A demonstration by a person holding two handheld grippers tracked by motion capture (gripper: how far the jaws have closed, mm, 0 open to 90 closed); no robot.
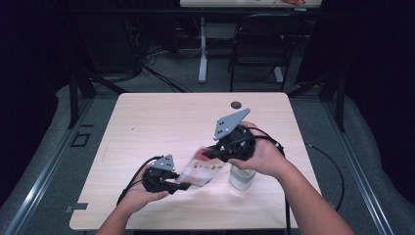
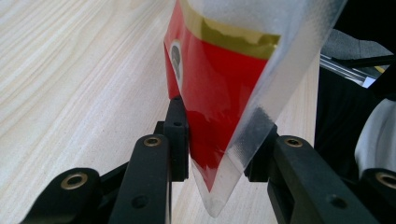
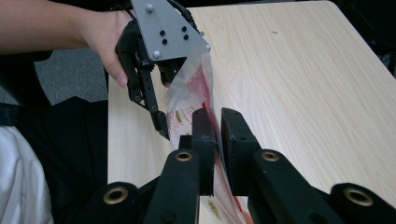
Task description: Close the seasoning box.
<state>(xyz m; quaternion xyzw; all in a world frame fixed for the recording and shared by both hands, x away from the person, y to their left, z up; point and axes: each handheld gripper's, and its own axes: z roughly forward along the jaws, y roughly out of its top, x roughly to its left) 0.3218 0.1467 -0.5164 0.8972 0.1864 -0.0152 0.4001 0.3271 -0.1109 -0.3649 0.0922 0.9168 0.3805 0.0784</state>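
Clear plastic pouch point(image 1: 201, 169) with red print slung between both hand-held grippers above the desk point(image 1: 161, 122).
Its long axis runs from the left hand-held gripper point(image 2: 219, 140), jaws pinching one corner, to the right hand-held gripper point(image 3: 218, 126), jaws narrowly parted around the opposite edge.

Bright table, dark room around it

Light falls from above on the pale wooden rectangular table point(image 1: 161, 122); the glossy red clear plastic bag point(image 2: 215, 88) between the fingers shines, its upper part blurred.
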